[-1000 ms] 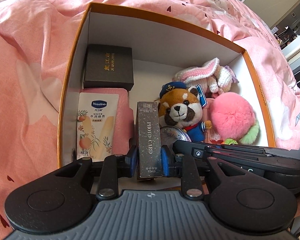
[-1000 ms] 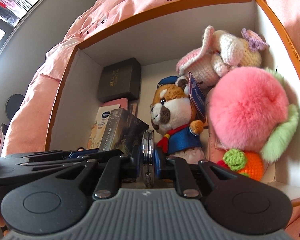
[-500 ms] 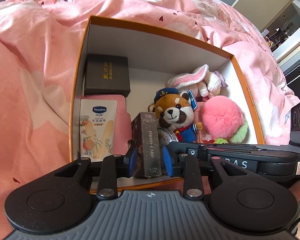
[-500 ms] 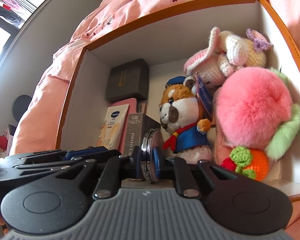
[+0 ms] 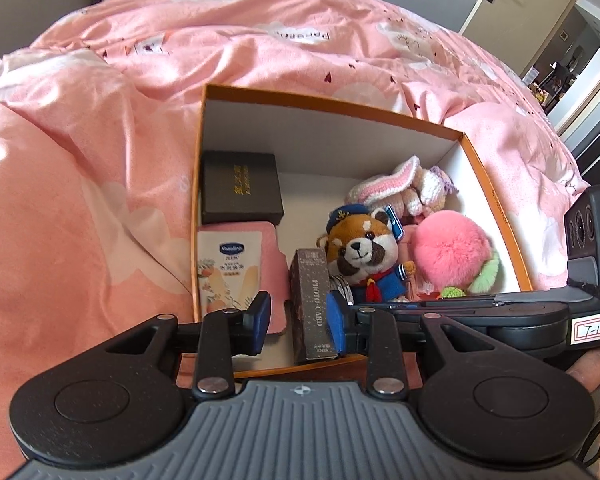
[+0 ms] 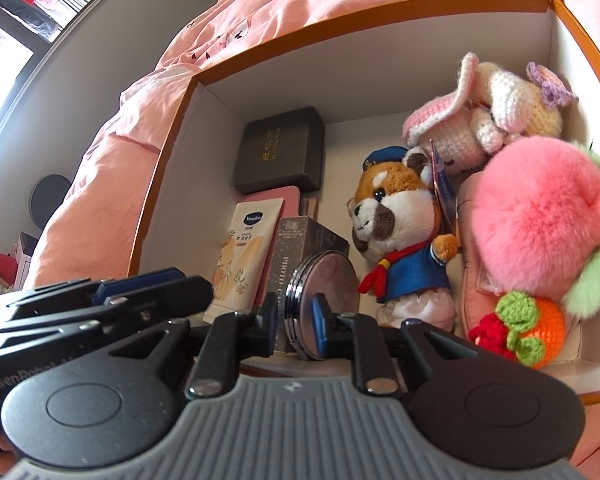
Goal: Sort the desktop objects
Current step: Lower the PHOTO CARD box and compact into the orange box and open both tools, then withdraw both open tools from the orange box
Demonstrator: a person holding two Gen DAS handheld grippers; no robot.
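In the orange box [image 5: 496, 200] on the bed, the left gripper [image 5: 298, 318] stands apart around the upright photo card box [image 5: 312, 304], while the right gripper [image 6: 294, 326], jaws opening, brackets the round compact [image 6: 324, 300] leaning at 12 o'clock, panda plush [image 6: 400, 236] crowding at 2 o'clock.

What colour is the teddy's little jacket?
Blue, with a red scarf; the teddy shows best in the right wrist view.

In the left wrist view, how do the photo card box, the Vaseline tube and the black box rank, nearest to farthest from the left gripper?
1. Photo card box, between the jaws of the left gripper.
2. Vaseline tube, on the left of the orange box.
3. Black box, back left corner.
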